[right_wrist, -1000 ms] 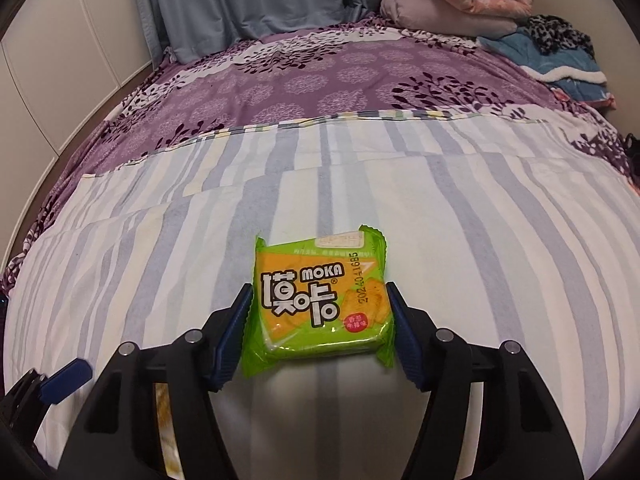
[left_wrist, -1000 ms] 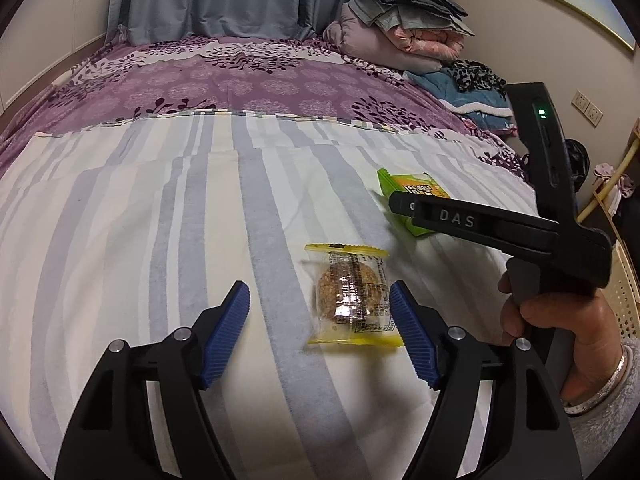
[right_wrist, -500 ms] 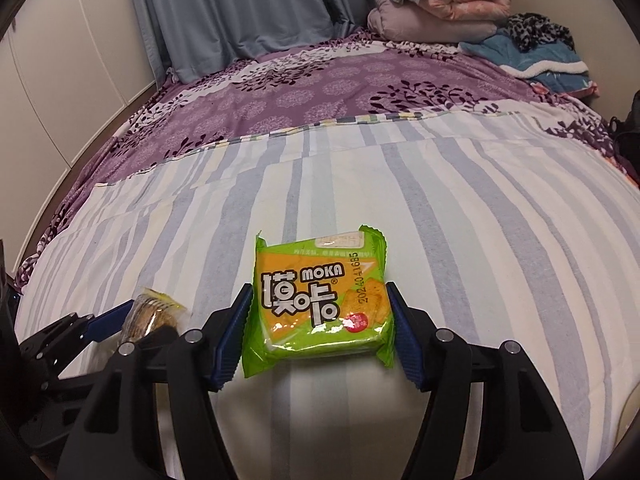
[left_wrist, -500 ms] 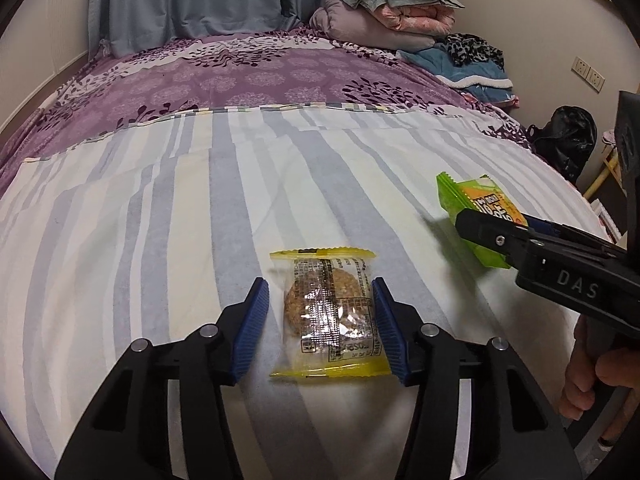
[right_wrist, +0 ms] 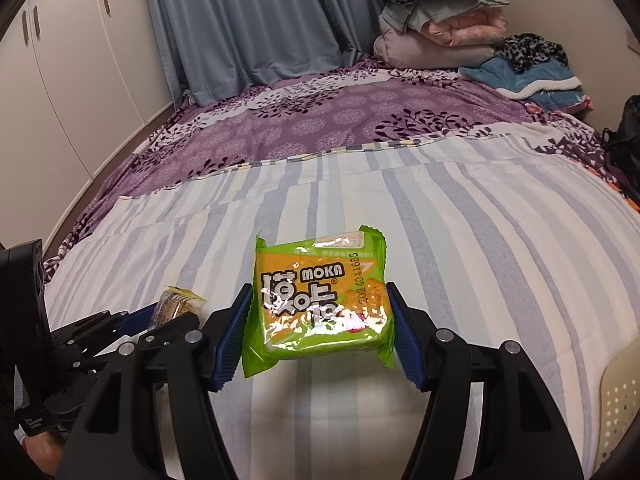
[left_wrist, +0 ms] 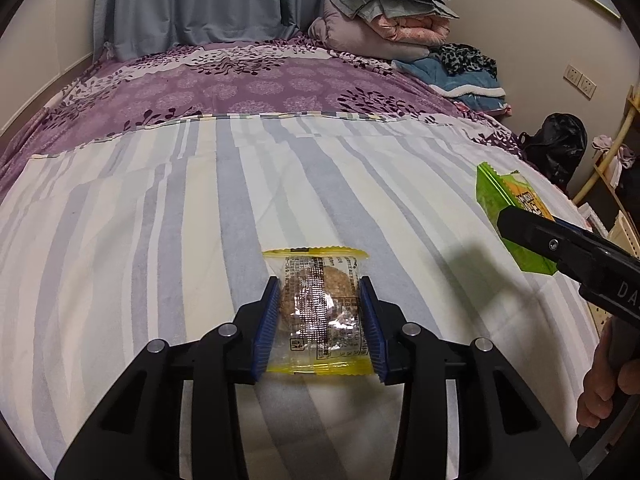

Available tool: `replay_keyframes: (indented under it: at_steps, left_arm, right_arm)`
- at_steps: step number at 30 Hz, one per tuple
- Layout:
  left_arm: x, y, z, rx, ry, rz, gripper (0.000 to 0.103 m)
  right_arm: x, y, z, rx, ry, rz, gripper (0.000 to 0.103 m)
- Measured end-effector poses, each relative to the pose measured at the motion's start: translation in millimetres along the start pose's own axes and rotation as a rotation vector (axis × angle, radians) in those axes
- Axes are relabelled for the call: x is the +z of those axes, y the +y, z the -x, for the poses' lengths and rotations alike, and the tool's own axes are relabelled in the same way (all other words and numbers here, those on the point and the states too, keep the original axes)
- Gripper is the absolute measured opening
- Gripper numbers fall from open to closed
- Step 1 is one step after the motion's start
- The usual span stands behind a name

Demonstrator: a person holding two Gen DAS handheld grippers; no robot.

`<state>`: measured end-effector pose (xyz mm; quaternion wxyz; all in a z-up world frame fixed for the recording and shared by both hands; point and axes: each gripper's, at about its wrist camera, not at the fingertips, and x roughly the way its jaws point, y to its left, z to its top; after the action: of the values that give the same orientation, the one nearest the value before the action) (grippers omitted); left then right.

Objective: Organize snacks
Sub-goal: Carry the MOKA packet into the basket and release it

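Left wrist view shows your left gripper (left_wrist: 320, 320) clenched on the clear, yellow-edged cookie packet (left_wrist: 320, 312), its blue pads pressing both long sides of the wrapper above the striped blue-and-white bedsheet (left_wrist: 160, 240). One round brown cookie shows through the plastic. To your right, the black arm of your right gripper (left_wrist: 560, 248) crosses the view in front of the green cracker packet (left_wrist: 504, 208), so from here you cannot tell how its jaws stand. Your right hand (left_wrist: 608, 384) shows at the edge.

Right wrist view settles that: your right gripper (right_wrist: 320, 328) is grasping the green cracker packet (right_wrist: 320, 304) marked MOKA, both blue pads against its sides, the pack lifted off the bedsheet (right_wrist: 480, 260). Low on the left you see the left gripper (right_wrist: 132, 324) with the cookie packet (right_wrist: 176, 304) edge-on. Only this view shows the white perforated plastic basket (right_wrist: 616, 400) at the lower right corner; its contents are out of sight.
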<state>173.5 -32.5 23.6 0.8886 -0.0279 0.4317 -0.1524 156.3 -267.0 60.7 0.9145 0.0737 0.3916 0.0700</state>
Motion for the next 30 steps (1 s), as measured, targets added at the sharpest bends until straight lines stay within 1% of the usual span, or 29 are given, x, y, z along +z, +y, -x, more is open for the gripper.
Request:
replay_keyframes:
  at_steps: [4,9,16,19,24,30]
  left_arm:
    - [-5,-8,18,-0.005,-0.014,-0.011,0.040]
    - [-15,-22,44,-0.018,-0.035,-0.029,0.040]
    - [-41,-49,74,-0.043,-0.033,-0.051,0.040]
    - [-54,-61,87,-0.053,-0.031,-0.055,0.040]
    - [-73,-80,102,-0.067,-0.026,-0.076,0.040]
    - [-83,-99,123,-0.067,-0.045,-0.110,0.040]
  right_arm:
    - [-6,1,23,0.008,-0.018,-0.004,0.064]
    - [-19,-8,54,0.006,-0.039,-0.027,0.064]
    - [-53,-29,93,-0.008,-0.045,-0.094,0.064]
    - [-66,-38,109,-0.017,-0.052,-0.104,0.064]
    - [-82,-48,137,-0.028,-0.076,-0.108,0.064]
    - [-94,-61,171,-0.040,-0.122,-0.125,0.064]
